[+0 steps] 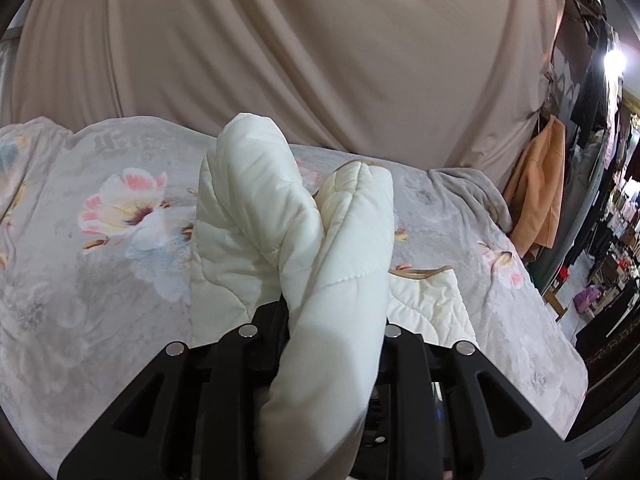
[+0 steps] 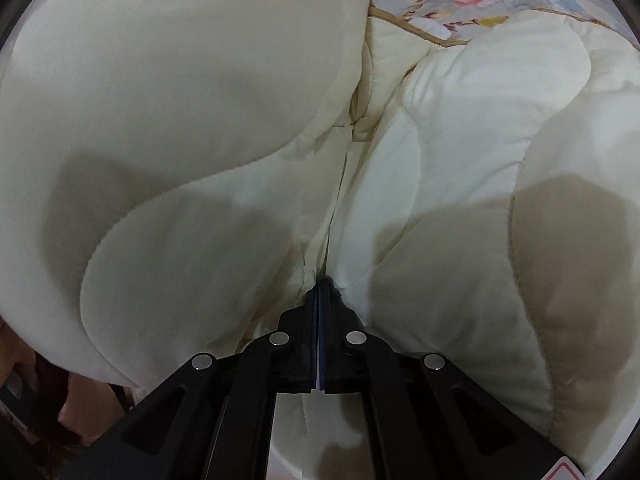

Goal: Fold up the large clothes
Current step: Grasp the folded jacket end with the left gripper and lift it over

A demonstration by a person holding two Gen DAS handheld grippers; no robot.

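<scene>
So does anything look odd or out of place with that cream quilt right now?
Nothing damaged or spilled. The cream quilt is bunched into uneven rolls in the left gripper, not lying flat on the floral bedspread. The right gripper is shut at a crease.

Backdrop: I see a taupe curtain (image 1: 280,40) hanging in folds across the far side.
Bed: grey floral bedspread (image 1: 100,240) fills the foreground; a grey blanket (image 1: 472,192) is bunched at its far right corner.
Right side: an orange garment (image 1: 538,196) hangs beside dark, cluttered racks (image 1: 612,208).
Light: one bright lamp (image 1: 614,58), upper right.
</scene>
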